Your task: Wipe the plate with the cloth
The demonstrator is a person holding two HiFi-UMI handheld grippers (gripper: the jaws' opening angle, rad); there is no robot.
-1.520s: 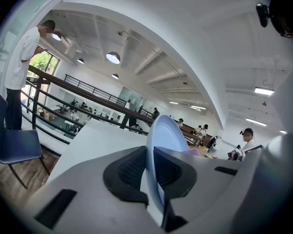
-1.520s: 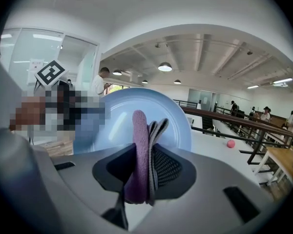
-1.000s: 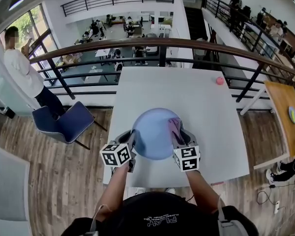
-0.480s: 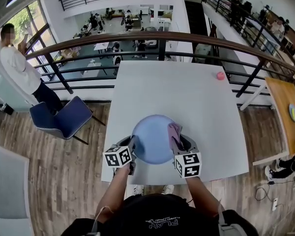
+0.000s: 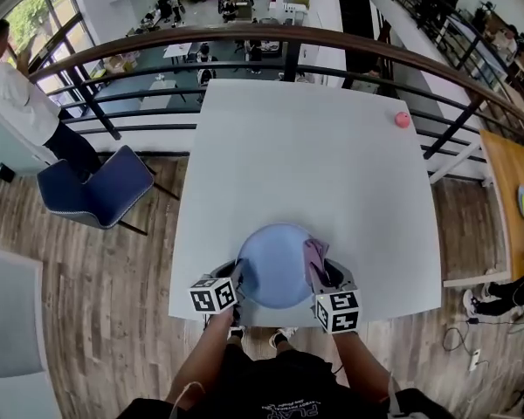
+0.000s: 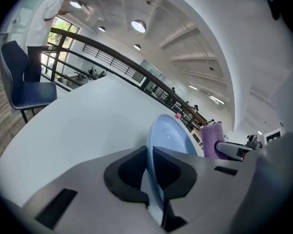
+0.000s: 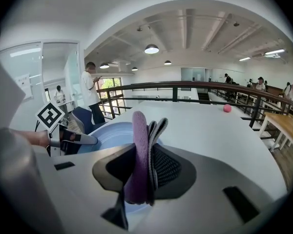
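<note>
Plate (image 5: 273,264) lower than before, near the 6 o'clock edge of the surface (image 5: 314,164), left gripper (image 5: 237,278) jaws pinching its 9 o'clock rim, right gripper (image 5: 320,274) jaws pinching the cloth (image 5: 314,255) at 3 o'clock

Head cam sits high, looks steeply down on the table (image 5: 332,164). Cam on left hand-held gripper (image 6: 149,152) sits low and close, looks along its jaws across the table; right hand-held gripper (image 7: 144,155) cam likewise. All three share the plate (image 5: 271,269).
</note>
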